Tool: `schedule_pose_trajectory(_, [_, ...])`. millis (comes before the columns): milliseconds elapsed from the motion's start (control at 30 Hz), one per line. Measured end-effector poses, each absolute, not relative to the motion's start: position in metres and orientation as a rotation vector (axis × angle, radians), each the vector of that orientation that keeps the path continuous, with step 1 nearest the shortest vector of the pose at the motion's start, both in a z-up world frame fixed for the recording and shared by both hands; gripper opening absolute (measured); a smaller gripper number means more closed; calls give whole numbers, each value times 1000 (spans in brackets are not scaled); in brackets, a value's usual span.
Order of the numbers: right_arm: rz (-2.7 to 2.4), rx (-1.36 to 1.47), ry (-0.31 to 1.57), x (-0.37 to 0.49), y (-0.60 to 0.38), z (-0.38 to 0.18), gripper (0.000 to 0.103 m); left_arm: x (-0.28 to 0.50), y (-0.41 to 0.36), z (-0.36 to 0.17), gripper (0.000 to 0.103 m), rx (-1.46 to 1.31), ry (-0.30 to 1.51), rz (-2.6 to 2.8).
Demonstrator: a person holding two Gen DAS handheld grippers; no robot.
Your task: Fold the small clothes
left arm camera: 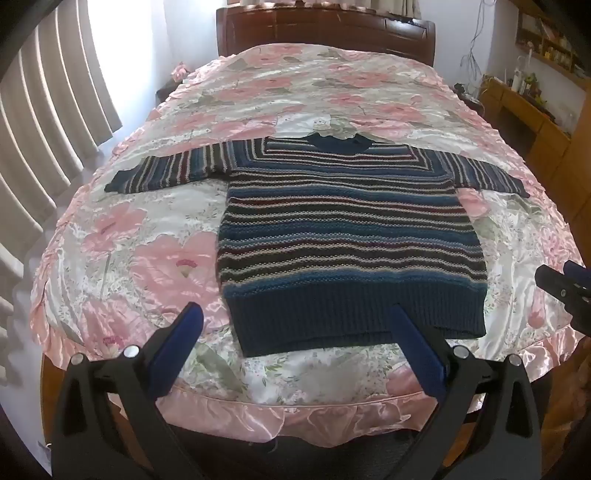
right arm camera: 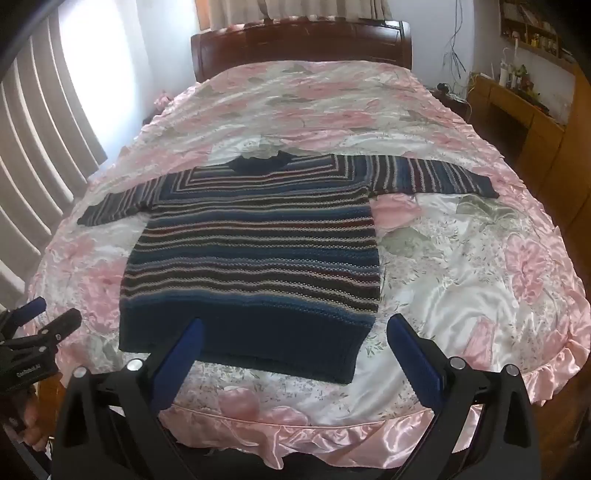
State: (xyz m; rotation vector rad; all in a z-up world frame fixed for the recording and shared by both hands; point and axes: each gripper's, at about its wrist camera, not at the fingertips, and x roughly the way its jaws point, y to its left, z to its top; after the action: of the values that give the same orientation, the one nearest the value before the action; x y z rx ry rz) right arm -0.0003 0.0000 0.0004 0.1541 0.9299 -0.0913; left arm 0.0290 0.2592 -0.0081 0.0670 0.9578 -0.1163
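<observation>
The sweater (left arm camera: 347, 236) lies flat on the bed (left arm camera: 155, 258), sleeves spread. Both hand-held grippers, left (left arm camera: 295, 328) and right (right arm camera: 291, 332), hang wide and empty near its hem. That satin cover looks slick, so a tug might slide the knit.

Coarse matt knit sweater (left arm camera: 347, 236) lies on glossy satin bedspread (left arm camera: 147, 258) (dark polished wood headboard (left arm camera: 325, 33)).

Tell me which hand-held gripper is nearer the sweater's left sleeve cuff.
Left. The left hand-held gripper hovers open over the near left hem corner of the striped knit sweater; the right hand-held gripper hovers open at the right corner, farther from that cuff.
</observation>
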Motion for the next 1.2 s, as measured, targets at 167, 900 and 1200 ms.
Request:
schedule_pose_trajectory(167, [-108,151,922,-3,-2,2,99,30,260,-9,100,67,968,-122])
schedule_pose_trajectory(900, [-120,115,939,3,-4,-3,99,30,266,-8,100,50,950,-101])
schedule_pose_trajectory(1200, [-119,110,941,1,-1,-4,99,29,267,-9,100,50,952,-98])
